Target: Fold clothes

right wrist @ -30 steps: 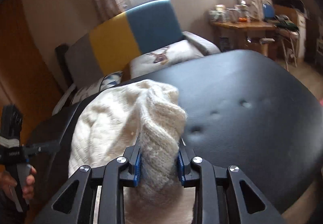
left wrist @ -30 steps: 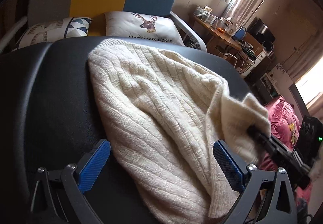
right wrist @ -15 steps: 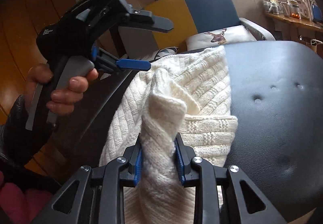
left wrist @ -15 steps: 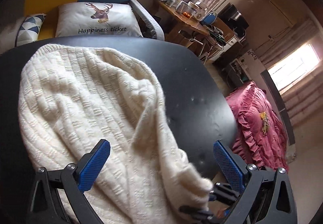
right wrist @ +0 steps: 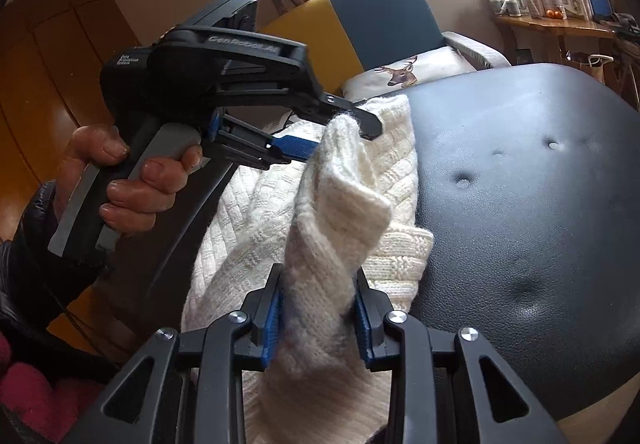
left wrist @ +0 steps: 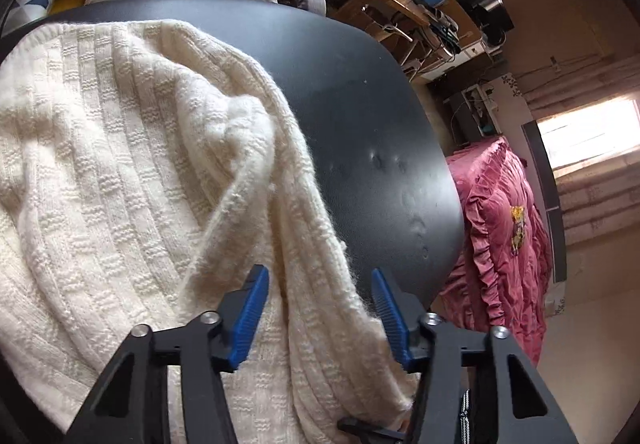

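The left hand-held gripper [left wrist: 318,310], spread wide a second ago, is closing around the cream sweater's [left wrist: 120,164] sleeve on the black bench [left wrist: 360,92], while the right hand-held gripper [right wrist: 318,310], pinching the cuff, is easing open for handover.

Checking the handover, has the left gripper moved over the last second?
Yes. In the right wrist view the left gripper has come in from the left edge toward the black table, its closing fingers now around the sweater fold.
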Motion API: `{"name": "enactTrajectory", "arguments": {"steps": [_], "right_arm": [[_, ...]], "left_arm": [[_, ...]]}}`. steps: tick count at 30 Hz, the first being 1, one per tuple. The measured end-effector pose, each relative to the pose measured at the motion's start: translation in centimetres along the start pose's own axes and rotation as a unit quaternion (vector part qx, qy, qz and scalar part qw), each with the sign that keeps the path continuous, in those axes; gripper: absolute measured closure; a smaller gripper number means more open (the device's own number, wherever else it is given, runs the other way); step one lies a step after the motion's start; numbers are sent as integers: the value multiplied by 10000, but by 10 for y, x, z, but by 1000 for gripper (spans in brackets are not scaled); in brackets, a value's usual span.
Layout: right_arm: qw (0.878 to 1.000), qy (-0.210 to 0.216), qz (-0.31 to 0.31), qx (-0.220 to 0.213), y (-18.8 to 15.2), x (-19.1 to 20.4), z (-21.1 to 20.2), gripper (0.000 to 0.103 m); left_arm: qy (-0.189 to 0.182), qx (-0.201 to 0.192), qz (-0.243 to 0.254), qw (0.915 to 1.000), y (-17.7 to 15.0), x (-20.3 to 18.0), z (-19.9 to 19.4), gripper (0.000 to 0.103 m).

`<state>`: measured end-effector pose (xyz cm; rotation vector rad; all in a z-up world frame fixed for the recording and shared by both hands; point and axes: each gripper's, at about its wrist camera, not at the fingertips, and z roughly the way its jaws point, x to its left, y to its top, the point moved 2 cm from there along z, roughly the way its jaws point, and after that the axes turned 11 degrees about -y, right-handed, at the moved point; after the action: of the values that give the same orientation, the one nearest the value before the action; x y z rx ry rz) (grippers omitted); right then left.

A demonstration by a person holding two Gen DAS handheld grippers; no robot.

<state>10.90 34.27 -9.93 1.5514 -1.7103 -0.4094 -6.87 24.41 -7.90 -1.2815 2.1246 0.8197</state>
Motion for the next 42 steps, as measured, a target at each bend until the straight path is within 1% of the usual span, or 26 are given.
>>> {"name": "enactTrajectory", "arguments": {"steps": [3,4,5,6,7,8,10,12,14,16,18,20,22,24,27,29,30,31,33,34,36,38,39,40,41,42], "right_arm": [[10000,-22,-33,13,-2,1,1,70],[10000,-32,-5,33,-2,-1,1,66],[10000,-28,67,61,-1,-3,1,65],[9998,-21,148,90,-1,-6,1,64],[9996,-2,268,129,0,-11,1,64],[9991,20,398,169,2,-15,0,62],[9978,12,645,164,5,-24,-2,56],[9964,3,845,93,9,-32,-6,53],[9949,-55,1002,-41,13,-38,-11,53],[9931,-112,1160,-163,18,-45,-14,53],[9919,-208,1229,-250,22,-47,-16,53],[9917,-281,1225,-270,25,-45,-14,53],[9926,-296,1157,-223,28,-38,-9,53],[9945,-360,983,-105,30,-26,1,53],[9971,-330,685,72,35,-6,19,53],[9981,-381,432,212,38,9,33,53],[9982,-418,315,295,40,16,40,53],[9981,-441,223,363,41,22,46,53],[9982,-361,157,442,46,32,57,53],[9983,-302,146,473,47,36,61,53],[9984,-206,60,523,49,46,66,53],[9982,-139,-94,575,48,57,69,53],[9979,-150,-192,600,46,62,70,53],[9975,-176,-275,633,45,66,73,53],[9971,-188,-289,674,43,68,75,53],[9968,-197,-288,716,41,70,77,53]], "left_arm": [[133,180,23,9997,-2,-2,15,56],[160,220,12,9996,-2,-1,19,58],[182,244,2,9995,-3,2,22,68],[186,255,-22,9995,-4,5,24,88],[156,230,-65,9996,-5,10,25,96],[77,158,-125,9998,-5,16,22,96],[-253,-98,-268,9993,-4,25,9,96],[-569,-442,-339,9968,-5,32,-15,96],[-775,-811,-293,9933,-8,37,-46,96],[-887,-1194,-201,9887,-14,44,-83,96],[-962,-1547,-226,9830,-22,57,-123,97],[-914,-1903,-273,9771,-34,74,-162,97],[-795,-2286,-391,9695,-51,95,-201,97],[-558,-2683,-597,9599,-71,120,-239,97],[-80,-3146,-1016,9438,-104,167,-284,97],[388,-3279,-1331,9345,-128,196,-297,97],[605,-3294,-1469,9307,-139,210,-300,97],[807,-3217,-1552,9305,-147,223,-301,97],[1131,-2873,-1739,9351,-161,244,-295,94],[1166,-2733,-1846,9368,-169,252,-289,94],[1177,-2583,-2003,9377,-183,263,-278,81],[1269,-2615,-2028,9351,-194,265,-277,72],[1442,-2651,-1965,9329,-199,262,-279,67],[1693,-2670,-1872,9301,-204,258,-282,64],[1989,-2651,-1752,9271,-207,253,-283,57],[2205,-2588,-1633,9261,-209,250,-282,52]]}}
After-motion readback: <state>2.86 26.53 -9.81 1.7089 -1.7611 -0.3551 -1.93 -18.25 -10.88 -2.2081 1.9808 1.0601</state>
